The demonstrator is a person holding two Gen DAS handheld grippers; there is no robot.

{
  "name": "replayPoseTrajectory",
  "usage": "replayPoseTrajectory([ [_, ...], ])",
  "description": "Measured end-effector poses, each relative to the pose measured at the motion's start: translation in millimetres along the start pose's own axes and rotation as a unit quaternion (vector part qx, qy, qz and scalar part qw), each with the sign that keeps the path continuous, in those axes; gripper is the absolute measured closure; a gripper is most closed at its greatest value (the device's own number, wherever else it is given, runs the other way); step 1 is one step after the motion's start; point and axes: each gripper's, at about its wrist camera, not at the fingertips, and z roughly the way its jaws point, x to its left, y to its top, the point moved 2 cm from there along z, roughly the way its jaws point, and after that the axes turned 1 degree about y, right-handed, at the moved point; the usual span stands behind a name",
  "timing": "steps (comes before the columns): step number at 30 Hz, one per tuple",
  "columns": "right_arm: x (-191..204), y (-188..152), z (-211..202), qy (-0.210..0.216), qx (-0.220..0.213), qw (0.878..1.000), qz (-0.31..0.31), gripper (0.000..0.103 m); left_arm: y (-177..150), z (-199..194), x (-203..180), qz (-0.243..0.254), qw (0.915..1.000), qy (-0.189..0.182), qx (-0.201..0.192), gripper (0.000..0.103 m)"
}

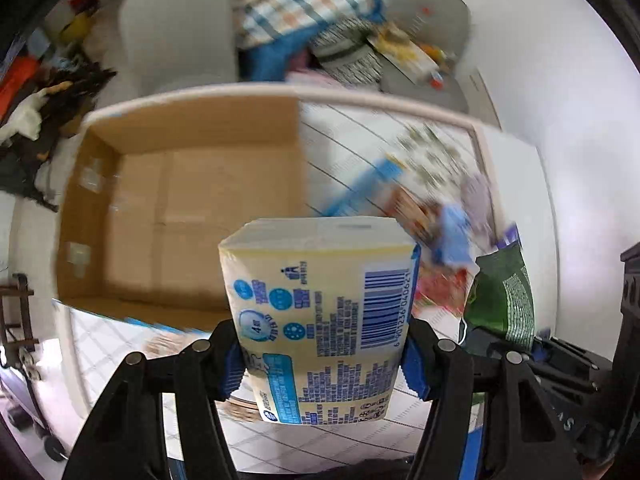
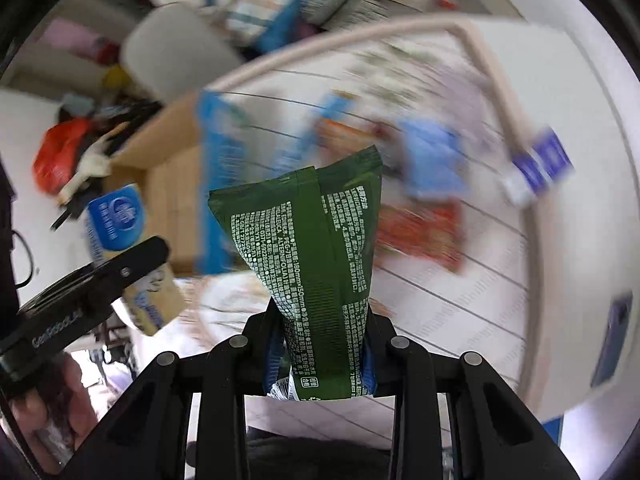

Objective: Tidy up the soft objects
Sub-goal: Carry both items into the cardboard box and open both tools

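Note:
My left gripper is shut on a cream and blue tissue pack and holds it above the table, just in front of an open cardboard box. The box looks empty inside. My right gripper is shut on a green soft packet with white print, held upright over the table. The green packet also shows at the right of the left wrist view. The tissue pack shows at the left of the right wrist view. Several blurred soft packs lie on the white tablecloth.
A blue and white pack lies near the table's far right edge. Grey chairs piled with cloths stand behind the table. Clutter lies on the floor at left. A dark phone lies at right.

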Motion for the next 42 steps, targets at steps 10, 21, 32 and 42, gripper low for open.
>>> replayPoseTrajectory([
  [10,159,63,69,0.011,0.025,0.999,-0.031,0.07,96,55,126,-0.013,0.9991,0.032,0.024,0.043],
  [21,193,127,198,-0.064,0.061,0.996,-0.007,0.07,130,157,165,0.004,0.9927,-0.019,0.119,0.043],
  [32,188,145,242,-0.098,0.063,0.993,-0.009,0.069,138,184,162,0.005,0.9881,-0.04,0.148,0.042],
  [42,203,135,222,-0.112,0.047,0.992,-0.026,0.039,134,143,168,0.019,0.9944,-0.003,0.104,0.014],
])
